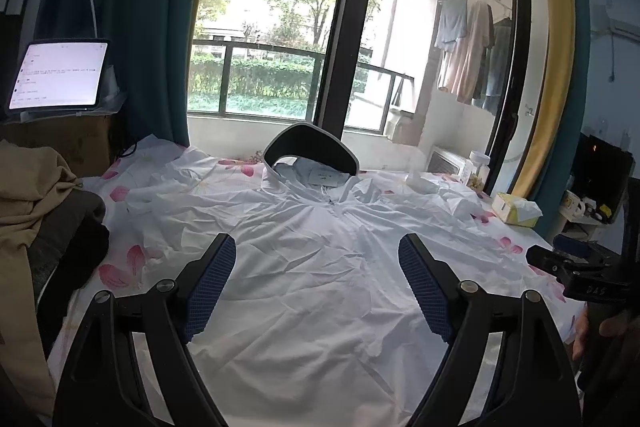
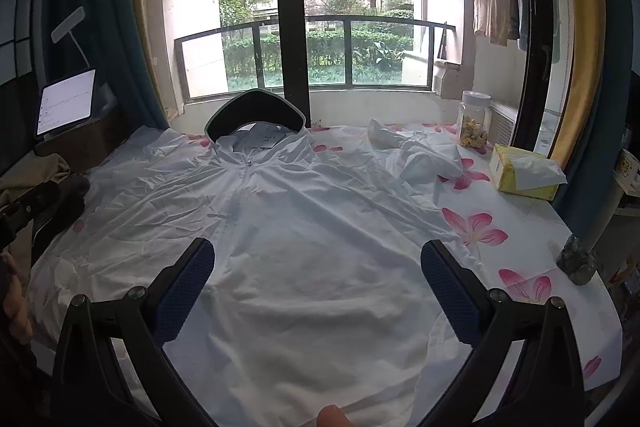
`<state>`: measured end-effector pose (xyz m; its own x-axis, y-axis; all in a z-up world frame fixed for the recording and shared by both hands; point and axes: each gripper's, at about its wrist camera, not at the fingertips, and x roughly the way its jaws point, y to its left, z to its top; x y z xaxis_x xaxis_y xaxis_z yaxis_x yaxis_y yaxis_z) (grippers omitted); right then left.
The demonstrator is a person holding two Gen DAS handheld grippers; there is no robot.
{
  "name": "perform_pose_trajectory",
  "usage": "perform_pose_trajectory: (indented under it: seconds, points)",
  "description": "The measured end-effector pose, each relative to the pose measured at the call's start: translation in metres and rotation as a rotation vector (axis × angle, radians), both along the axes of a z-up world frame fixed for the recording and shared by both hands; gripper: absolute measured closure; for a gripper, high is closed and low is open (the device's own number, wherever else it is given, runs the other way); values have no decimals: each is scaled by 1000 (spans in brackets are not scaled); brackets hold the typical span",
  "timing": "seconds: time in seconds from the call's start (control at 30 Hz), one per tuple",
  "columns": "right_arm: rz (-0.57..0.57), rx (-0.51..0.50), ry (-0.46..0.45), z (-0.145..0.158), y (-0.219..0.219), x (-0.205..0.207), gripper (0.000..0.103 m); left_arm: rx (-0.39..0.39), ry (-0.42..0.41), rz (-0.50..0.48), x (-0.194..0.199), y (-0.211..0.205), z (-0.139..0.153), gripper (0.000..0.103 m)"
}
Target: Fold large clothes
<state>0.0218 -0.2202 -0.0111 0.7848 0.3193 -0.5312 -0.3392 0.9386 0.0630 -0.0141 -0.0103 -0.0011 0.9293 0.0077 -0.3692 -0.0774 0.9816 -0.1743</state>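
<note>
Jacket [image 1: 320,267], white, hooded, lies flat and spread front-up on the floral-sheeted worktop [image 2: 520,227], hood [image 1: 310,151] toward the window. Left gripper [image 1: 316,283] hovers above its lower half, fingers [image 1: 210,287] wide, holding nothing. Right gripper [image 2: 316,287] likewise, fingers [image 2: 452,295] wide and empty. Tissue box [image 2: 524,173] at right.

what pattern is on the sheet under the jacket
White with pink flowers; clearest in the right wrist view.
</note>
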Motion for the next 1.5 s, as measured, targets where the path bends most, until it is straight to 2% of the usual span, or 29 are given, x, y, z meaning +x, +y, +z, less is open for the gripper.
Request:
perform_pose_trajectory:
  seconds: [1.5]
  points:
    - [2, -3, 11, -4, -2, 2, 1, -7, -11, -9, -3, -5, -1, 17]
